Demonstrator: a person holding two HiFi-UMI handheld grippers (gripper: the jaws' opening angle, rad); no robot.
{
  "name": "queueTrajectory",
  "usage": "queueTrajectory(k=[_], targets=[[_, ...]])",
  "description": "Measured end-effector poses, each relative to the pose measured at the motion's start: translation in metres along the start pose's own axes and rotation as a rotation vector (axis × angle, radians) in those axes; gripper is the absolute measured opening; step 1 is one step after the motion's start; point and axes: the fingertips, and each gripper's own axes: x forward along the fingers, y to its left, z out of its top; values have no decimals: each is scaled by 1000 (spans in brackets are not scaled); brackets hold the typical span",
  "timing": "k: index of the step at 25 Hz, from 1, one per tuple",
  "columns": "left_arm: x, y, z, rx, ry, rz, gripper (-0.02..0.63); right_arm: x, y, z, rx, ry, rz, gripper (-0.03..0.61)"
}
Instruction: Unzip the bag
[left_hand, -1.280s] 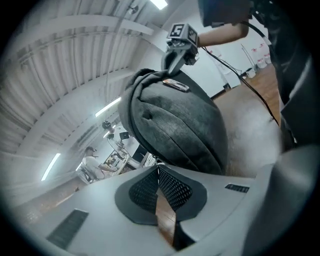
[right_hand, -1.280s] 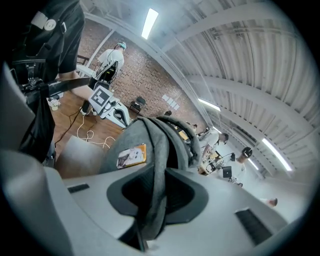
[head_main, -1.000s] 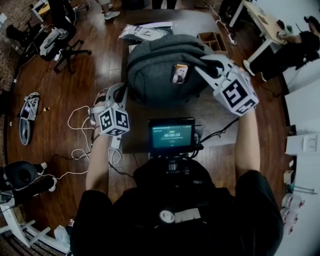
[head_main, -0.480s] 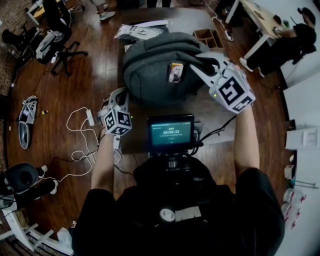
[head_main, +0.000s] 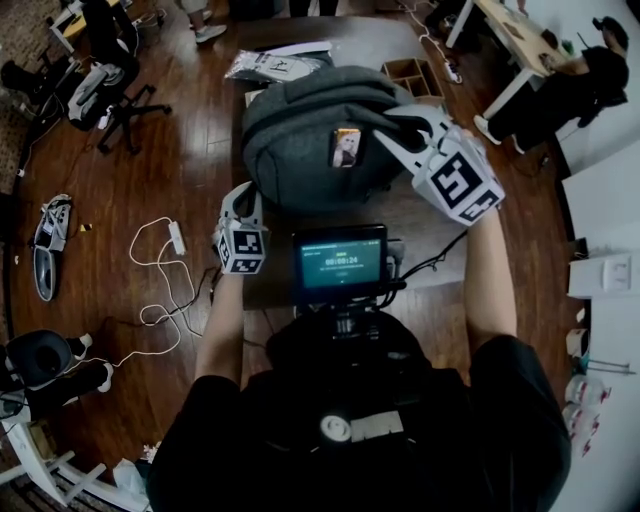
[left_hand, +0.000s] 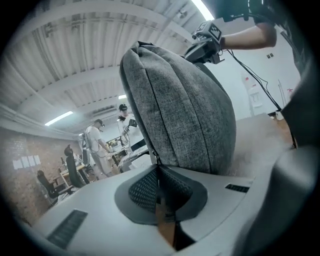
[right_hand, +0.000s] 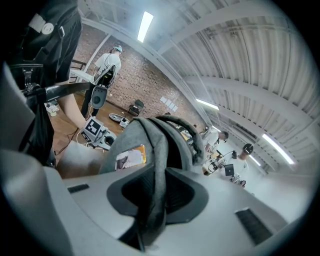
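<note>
I see the grey backpack (head_main: 300, 140) standing upright on the table (head_main: 430, 235), its front with a small picture card (head_main: 346, 148) facing me. My right gripper (head_main: 395, 122) reaches in over the top of the bag, and in the right gripper view its jaws are clamped on a grey fabric strap (right_hand: 157, 160) that runs down between them. My left gripper (head_main: 242, 198) sits low against the bag's left side. In the left gripper view its jaws are pressed together on the zipper pull (left_hand: 156, 160), which hangs from the seam at the bag's base.
</note>
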Motion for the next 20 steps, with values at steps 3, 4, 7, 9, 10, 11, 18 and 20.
queueTrajectory(k=[3,4,7,9,10,11,18,20], targets=[[2,0,0,-91,-28,11,6,2,0,1,3,-3,3,86],[3,1,0,-113,-39,14,6,3,-1,1,3,-3,3,86],[2,0,-4,-187,-71,22,6,5,-1,0,8,-6,11,86],[3,-1,-6,-212,-79,28,6,7,0,-1,16,-9,15,86],[4,-2,-7,-216,-78,29,6,8,0,-2,19,-9,16,86],[5,-2,-8,-216,-74,30,6,8,0,-3,19,-9,16,86],[10,1,-13,-204,-53,23,6,12,1,-1,11,-8,22,86],[9,1,-12,-206,-49,8,8,13,0,-3,15,-10,20,86]])
